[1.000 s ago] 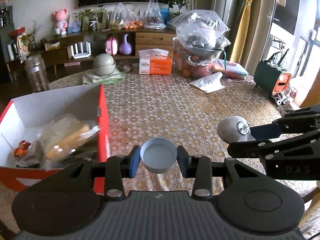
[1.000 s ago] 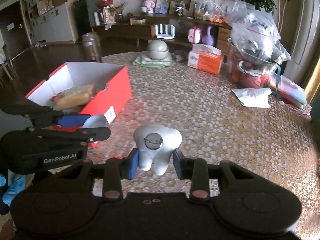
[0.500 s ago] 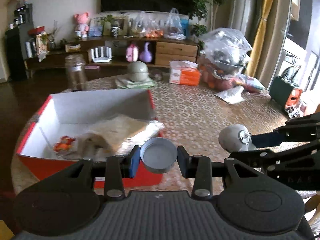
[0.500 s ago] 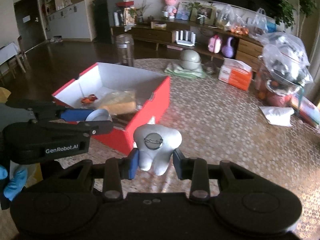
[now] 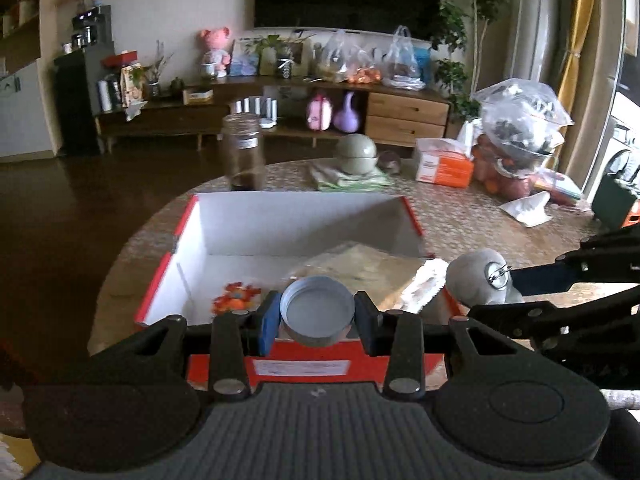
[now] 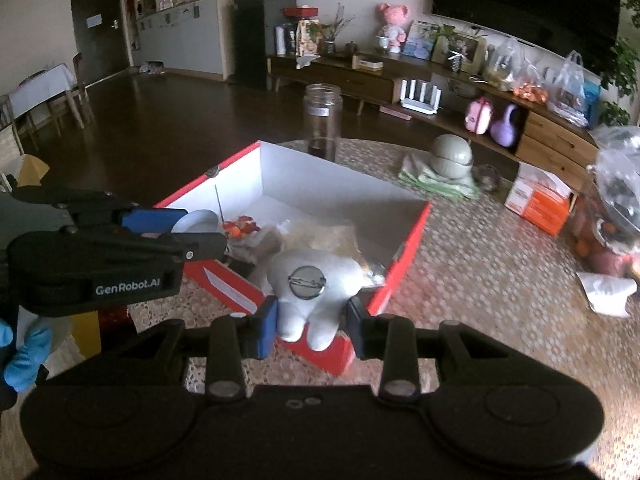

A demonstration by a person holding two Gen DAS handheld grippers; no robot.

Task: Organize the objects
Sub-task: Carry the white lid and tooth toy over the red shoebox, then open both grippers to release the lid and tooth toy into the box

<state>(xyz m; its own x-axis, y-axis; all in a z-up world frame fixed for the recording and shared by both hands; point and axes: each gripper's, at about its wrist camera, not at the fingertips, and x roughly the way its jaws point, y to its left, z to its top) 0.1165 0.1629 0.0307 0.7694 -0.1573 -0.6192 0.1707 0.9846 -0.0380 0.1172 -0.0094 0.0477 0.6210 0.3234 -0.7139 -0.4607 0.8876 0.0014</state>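
My left gripper (image 5: 318,322) is shut on a grey round lid (image 5: 317,315) and holds it above the near wall of the red box (image 5: 352,366). My right gripper (image 6: 311,324) is shut on a white tooth-shaped plush (image 6: 314,284) with a metal pin on its back, held above the box's near right corner (image 6: 404,248). The plush also shows in the left wrist view (image 5: 482,278), and the lid in the right wrist view (image 6: 198,220). The box holds a plastic-wrapped packet (image 5: 360,268) and a small orange-red ornament (image 5: 236,296).
On the round patterned table (image 6: 480,300) behind the box stand a glass jar (image 5: 243,152), a grey-green bowl on a folded cloth (image 5: 356,156), an orange tissue box (image 5: 444,162), filled plastic bags (image 5: 520,136) and a white paper (image 5: 528,208).
Both grippers have moved left, toward and over the red box, each still holding its object. The box now lies straight ahead in both views.
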